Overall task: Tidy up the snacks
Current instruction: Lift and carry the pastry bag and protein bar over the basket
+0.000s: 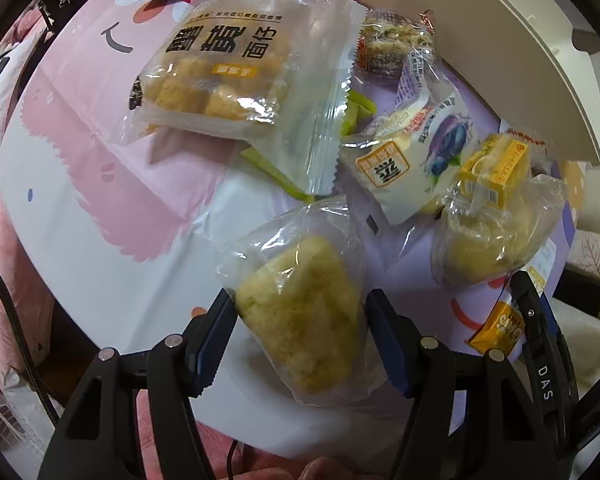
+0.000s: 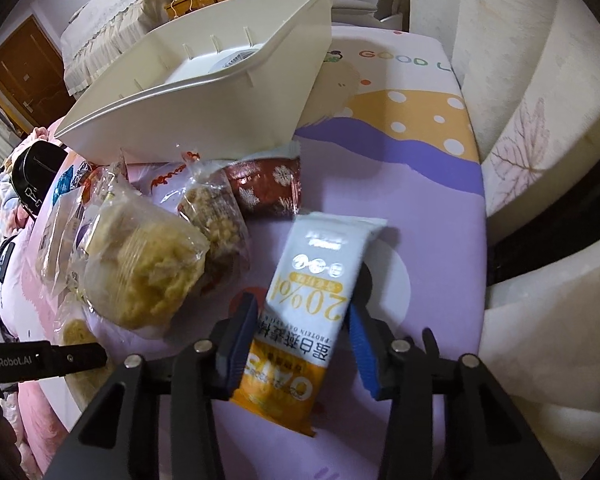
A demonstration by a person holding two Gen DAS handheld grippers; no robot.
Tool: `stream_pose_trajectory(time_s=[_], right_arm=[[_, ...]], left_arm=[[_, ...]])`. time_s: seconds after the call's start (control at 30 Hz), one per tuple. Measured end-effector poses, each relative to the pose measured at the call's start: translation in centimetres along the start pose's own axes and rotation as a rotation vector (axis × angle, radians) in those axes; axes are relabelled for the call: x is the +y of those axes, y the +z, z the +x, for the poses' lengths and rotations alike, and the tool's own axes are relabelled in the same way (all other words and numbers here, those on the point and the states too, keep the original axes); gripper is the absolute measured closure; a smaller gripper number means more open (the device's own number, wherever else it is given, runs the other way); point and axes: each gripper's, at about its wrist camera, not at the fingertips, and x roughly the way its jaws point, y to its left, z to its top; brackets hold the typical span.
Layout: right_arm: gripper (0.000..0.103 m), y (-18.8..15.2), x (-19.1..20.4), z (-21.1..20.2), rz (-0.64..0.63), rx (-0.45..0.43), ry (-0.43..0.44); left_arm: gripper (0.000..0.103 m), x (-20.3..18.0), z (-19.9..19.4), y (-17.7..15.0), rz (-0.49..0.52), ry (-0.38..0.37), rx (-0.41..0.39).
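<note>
In the left wrist view a yellow cake in a clear wrapper (image 1: 296,300) lies on the cartoon tablecloth (image 1: 100,240). My left gripper (image 1: 300,322) points down over it, both blue pads against the wrapper's sides. In the right wrist view an oat bar in a white and orange wrapper (image 2: 312,280) stands between the fingers of my right gripper (image 2: 302,316), which is shut on it. The oat bar (image 1: 496,328) also shows at the right edge of the left wrist view. A white plastic bin (image 2: 204,92) stands at the back of the table.
More snacks lie in a heap: a big clear bag of bread pieces (image 1: 228,68), a blueberry bun packet (image 1: 416,164), a yellow box (image 1: 496,168), a second wrapped cake (image 2: 148,272), a grain bar (image 2: 216,216), a red snowflake packet (image 2: 268,188). Pale cushions (image 2: 540,120) border the table.
</note>
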Motion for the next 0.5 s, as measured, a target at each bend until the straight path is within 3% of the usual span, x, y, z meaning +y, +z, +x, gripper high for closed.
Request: stream_pose_trajectory(time_s=[0.5], right_arm=[[0.063, -3.2, 1.2, -4.2, 0.037, -0.016, -0.005]], left_arm=[[0.038, 3.9, -4.5, -2.1, 0.05, 0.018, -0.015]])
